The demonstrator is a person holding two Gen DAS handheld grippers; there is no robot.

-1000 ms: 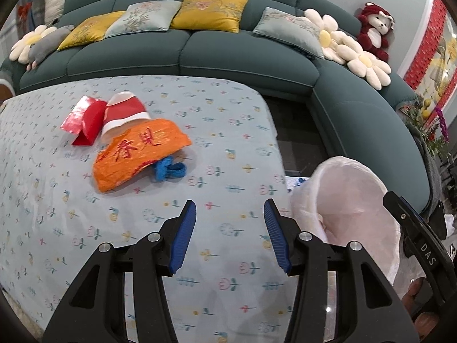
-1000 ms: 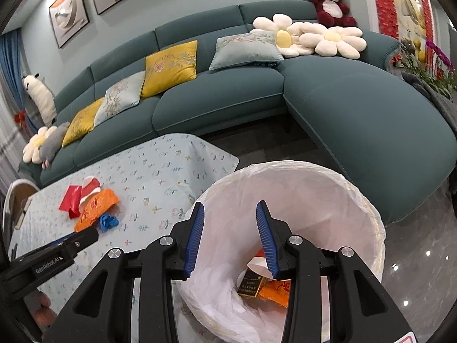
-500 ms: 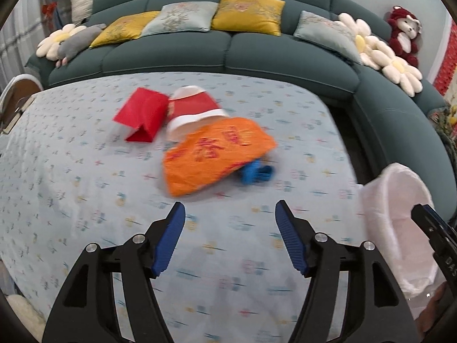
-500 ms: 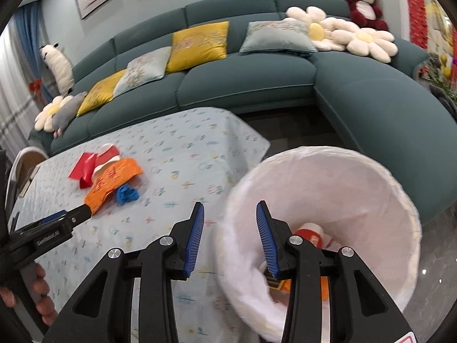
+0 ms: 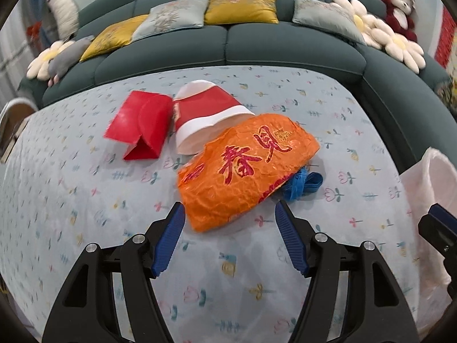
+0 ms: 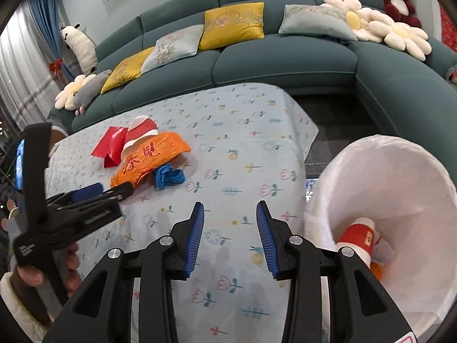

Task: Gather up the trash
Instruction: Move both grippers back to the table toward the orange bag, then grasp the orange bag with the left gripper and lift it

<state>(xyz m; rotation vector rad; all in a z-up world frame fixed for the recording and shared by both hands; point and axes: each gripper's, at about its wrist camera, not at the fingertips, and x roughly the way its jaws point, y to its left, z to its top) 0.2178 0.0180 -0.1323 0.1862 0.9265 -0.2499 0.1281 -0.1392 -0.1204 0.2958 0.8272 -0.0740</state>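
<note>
L gripper (image 5: 227,238) jaws wide apart, nothing clamped, crumpled orange foil wrapper w/ red Chinese characters (image 5: 245,168) just ahead at 12 on floral blue tablecloth (image 5: 85,228); R gripper (image 6: 230,238) part-open, empty, over bare cloth. Partly done: red-white paper cup (image 6: 357,237) already in white-lined trash bin (image 6: 400,171) at 3. Left to collect: wrapper, blue plastic scrap (image 5: 302,184), red-white paper tub (image 5: 205,114), red folded card (image 5: 140,123); small print illegible.

Counting four bits of trash sitting on the table: one orange wrapper (image 5: 245,168), one red-and-white cup (image 5: 208,114), one red packet (image 5: 140,124), one blue scrap (image 5: 302,184).
</note>
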